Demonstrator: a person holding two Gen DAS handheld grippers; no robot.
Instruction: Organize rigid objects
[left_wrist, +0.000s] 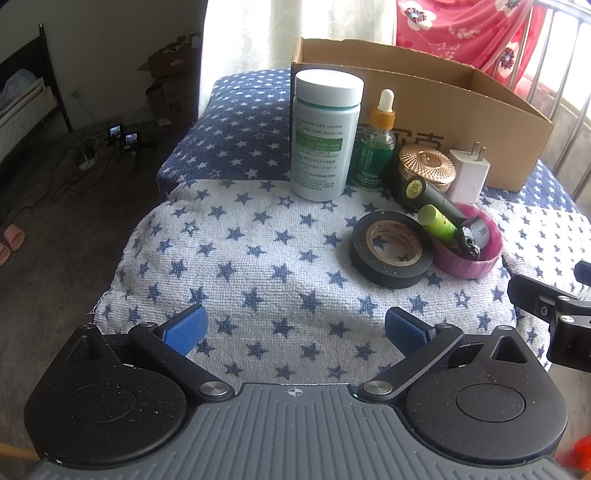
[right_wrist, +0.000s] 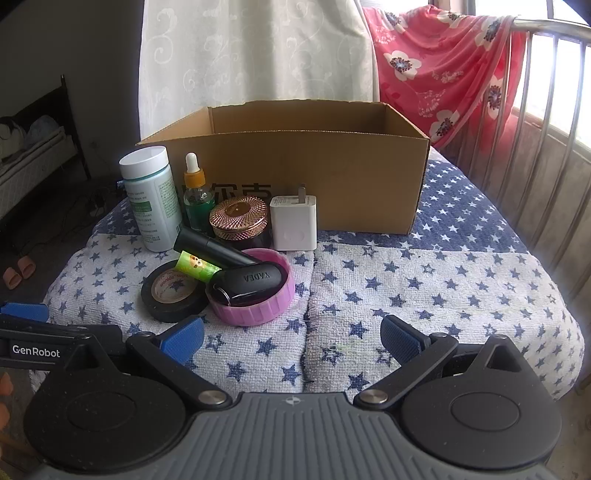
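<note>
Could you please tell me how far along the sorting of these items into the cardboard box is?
Nothing looks done: the cardboard box shows no items inside. Nothing is in hand either; the left gripper and right gripper hover with jaws open and empty. Left to do: the white bottle, dropper bottle, charger, tape roll and pink lid with its contents.

From my remote station I read "GenRobot" in white on the black arm of the left gripper (right_wrist: 26, 317) at the frame's left edge, and "YADEA" (upside down to me) on the black key fob (right_wrist: 255, 278) lying in the pink lid (right_wrist: 258, 312). The cardboard box (right_wrist: 314, 177) carries large dark Chinese characters low on its front wall, partly hidden; the white bottle (left_wrist: 323, 136) bears green and white label print too small for me to read, and the tape roll's (left_wrist: 391, 249) core shows red lettering I cannot make out.
</note>
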